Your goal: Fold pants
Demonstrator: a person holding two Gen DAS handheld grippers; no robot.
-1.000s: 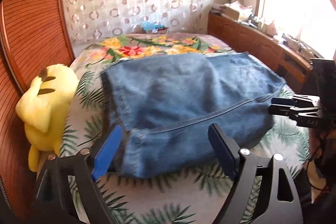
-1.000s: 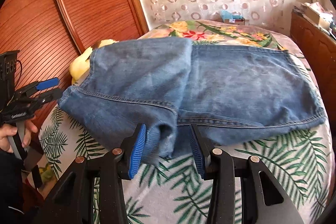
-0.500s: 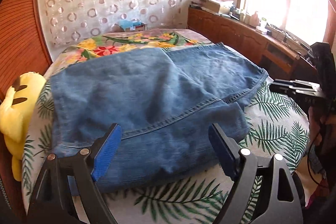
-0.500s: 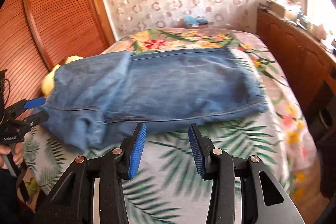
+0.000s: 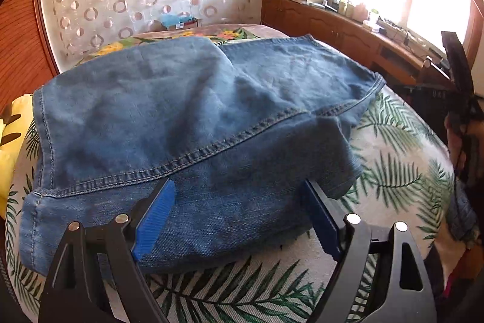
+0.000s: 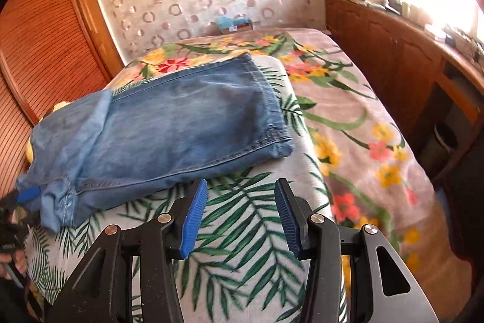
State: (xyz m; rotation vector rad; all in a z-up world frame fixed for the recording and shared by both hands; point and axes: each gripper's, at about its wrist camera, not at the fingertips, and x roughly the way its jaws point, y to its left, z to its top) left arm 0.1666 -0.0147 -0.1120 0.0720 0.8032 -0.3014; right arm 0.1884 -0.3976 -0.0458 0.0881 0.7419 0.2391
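Bare bedspread (image 6: 348,117) lies open to the right of the folded jeans (image 6: 181,123). A yellow plush toy (image 5: 12,138) crowds their left edge against the wooden wall (image 6: 39,35); a cabinet (image 6: 402,56) borders the bed's right side.

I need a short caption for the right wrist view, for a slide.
Open right gripper above the leaf-print bedspread, beside the folded jeans; nothing between its fingers.

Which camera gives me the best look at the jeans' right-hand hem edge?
Right wrist view: the hem edge of the jeans lies unobstructed on the bedspread. The left wrist view shows that edge only obliquely, at the far side.
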